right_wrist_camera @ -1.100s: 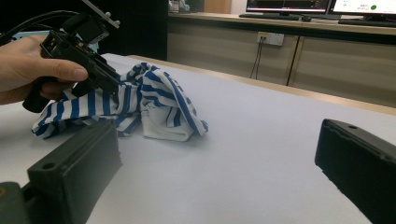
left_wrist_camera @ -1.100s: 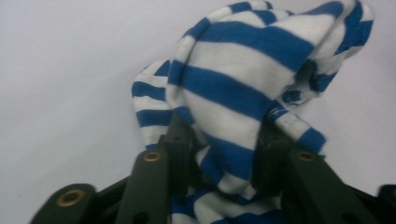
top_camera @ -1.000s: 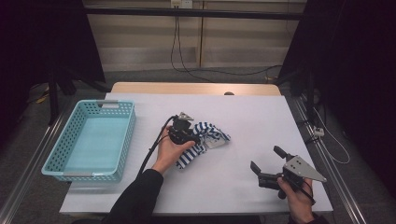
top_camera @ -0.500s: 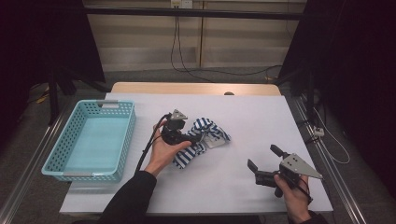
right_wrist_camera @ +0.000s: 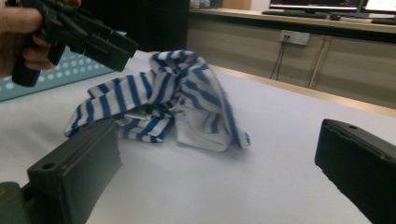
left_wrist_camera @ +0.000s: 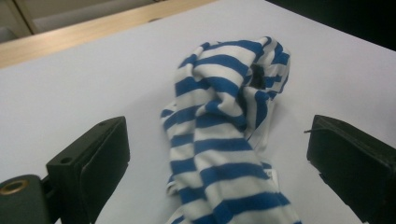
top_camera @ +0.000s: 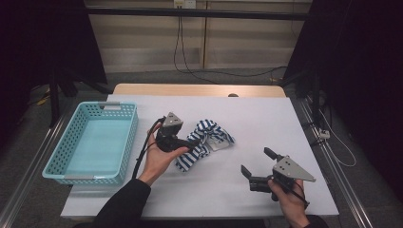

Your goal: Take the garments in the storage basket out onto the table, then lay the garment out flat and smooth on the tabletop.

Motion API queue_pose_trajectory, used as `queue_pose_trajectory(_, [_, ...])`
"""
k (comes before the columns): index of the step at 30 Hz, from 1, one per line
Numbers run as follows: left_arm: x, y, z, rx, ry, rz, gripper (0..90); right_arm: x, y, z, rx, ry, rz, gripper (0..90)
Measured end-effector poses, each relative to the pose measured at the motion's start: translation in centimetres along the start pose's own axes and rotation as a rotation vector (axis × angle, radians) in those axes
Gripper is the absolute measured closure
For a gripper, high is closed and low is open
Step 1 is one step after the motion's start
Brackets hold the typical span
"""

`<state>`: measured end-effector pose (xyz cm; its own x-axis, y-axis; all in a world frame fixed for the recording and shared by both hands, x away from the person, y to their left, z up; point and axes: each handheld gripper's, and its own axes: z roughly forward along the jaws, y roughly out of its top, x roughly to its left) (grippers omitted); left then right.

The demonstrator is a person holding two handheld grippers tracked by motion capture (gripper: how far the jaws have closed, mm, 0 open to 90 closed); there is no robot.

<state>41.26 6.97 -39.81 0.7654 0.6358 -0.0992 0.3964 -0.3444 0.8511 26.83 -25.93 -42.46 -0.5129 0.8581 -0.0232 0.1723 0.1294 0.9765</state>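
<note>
My left gripper (top_camera: 190, 145) sits at the near left edge of the striped cloth (top_camera: 205, 141), held in my left hand (top_camera: 159, 159). Its jaws have just been opening and now stand wide apart. In the left gripper view the cloth (left_wrist_camera: 224, 149) rises as a bunched ridge between the two jaws, touching neither pad. Nothing is gripped.

The cloth is blue and white striped. It lies crumpled near the middle of the white table (top_camera: 237, 190), to the right of the basket (top_camera: 92, 142). The basket is turquoise and stands at the left edge of the table, apart from the cloth.

My right gripper (top_camera: 259, 164) rests in my right hand (top_camera: 290, 202) near the front right part of the table, well apart from the cloth. Its jaws are spread wide and hold nothing. In the right gripper view the cloth (right_wrist_camera: 177, 105) lies ahead of the jaws on the table, with bare surface between. In that view my left gripper (right_wrist_camera: 112, 49) hangs at the upper left, just above the cloth's edge.
</note>
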Motion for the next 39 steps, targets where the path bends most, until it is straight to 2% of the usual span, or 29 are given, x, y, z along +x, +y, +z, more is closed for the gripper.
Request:
queue_pose_trajectory(4, [0.2,-1.0,-1.5,-0.005,0.017,0.002,5.8,1.0,0.2,1.4,0.065,0.056,0.018,0.0])
queue_pose_trajectory(7, [0.4,-1.8,-2.4,-0.009,0.027,0.006,5.8,1.7,0.4,2.5,0.076,0.09,-0.006,0.0])
queue_pose_trajectory(9, [0.5,-2.1,-2.8,-0.016,0.022,-0.003,5.8,1.8,0.6,3.4,0.078,0.096,-0.026,0.0])
queue_pose_trajectory(11, [0.5,-2.5,-3.1,-0.02,0.023,-0.01,5.8,1.6,0.8,4.4,0.086,0.095,-0.023,0.0])
queue_pose_trajectory(13, [0.5,-2.7,-3.1,-0.009,0.025,-0.002,5.9,1.3,0.8,5.5,0.102,0.1,0.001,0.7])
queue_pose_trajectory(14, [0.5,-2.8,-3.1,-0.008,0.026,0.002,6.1,1.3,0.8,6.0,0.113,0.119,0.003,1.8])
queue_pose_trajectory(16, [0.4,-2.9,-2.8,-0.004,0.023,0.007,6.7,1.5,0.9,6.9,0.137,0.136,-0.032,3.9])
queue_pose_trajectory(17, [0.4,-2.9,-2.7,-0.001,0.022,0.008,6.9,1.5,0.9,7.3,0.149,0.152,-0.036,7.8])
queue_pose_trajectory(18, [0.4,-2.9,-2.5,0.001,0.019,0.005,7.2,1.6,0.9,7.7,0.16,0.16,-0.033,11.5])
queue_pose_trajectory(20, [0.2,-2.9,-2.2,0.007,0.016,0.019,7.5,1.8,1.0,8.5,0.185,0.177,-0.041,10.9])
queue_pose_trajectory(21, [0.1,-2.9,-2.0,0.007,0.02,0.027,8.7,1.9,1.0,9.0,0.195,0.186,-0.038,13.6])
queue_pose_trajectory(22, [0.1,-2.9,-1.8,0.007,0.015,0.026,9.4,2.0,1.0,9.4,0.207,0.199,-0.038,17.2])
queue_pose_trajectory(26, [-0.2,-2.8,-1.3,0.007,0.009,0.022,14.2,2.3,0.8,10.8,0.243,0.23,-0.024,22.5])
queue_pose_trajectory(31, [-0.5,-2.5,-1.1,0.016,0.003,0.034,17.3,2.8,0.4,11.8,0.279,0.224,-0.046,27.8])
queue_pose_trajectory(32, [-0.6,-2.4,-1.0,0.015,0.004,0.04,18.4,2.8,0.3,12.0,0.294,0.231,-0.04,27.2])
queue_pose_trajectory(34, [-0.7,-2.3,-0.6,0.016,0.003,0.041,18.4,3.0,0.3,12.3,0.323,0.255,-0.057,28.5])
queue_pose_trajectory(36, [-1.0,-2.1,0.0,0.03,-0.002,0.04,18.6,3.2,0.4,12.6,0.341,0.273,-0.056,35.5])
queue_pose_trajectory(39, [-1.2,-1.8,1.0,0.051,-0.013,0.057,26.3,3.4,0.5,13.2,0.353,0.291,-0.064,45.0])
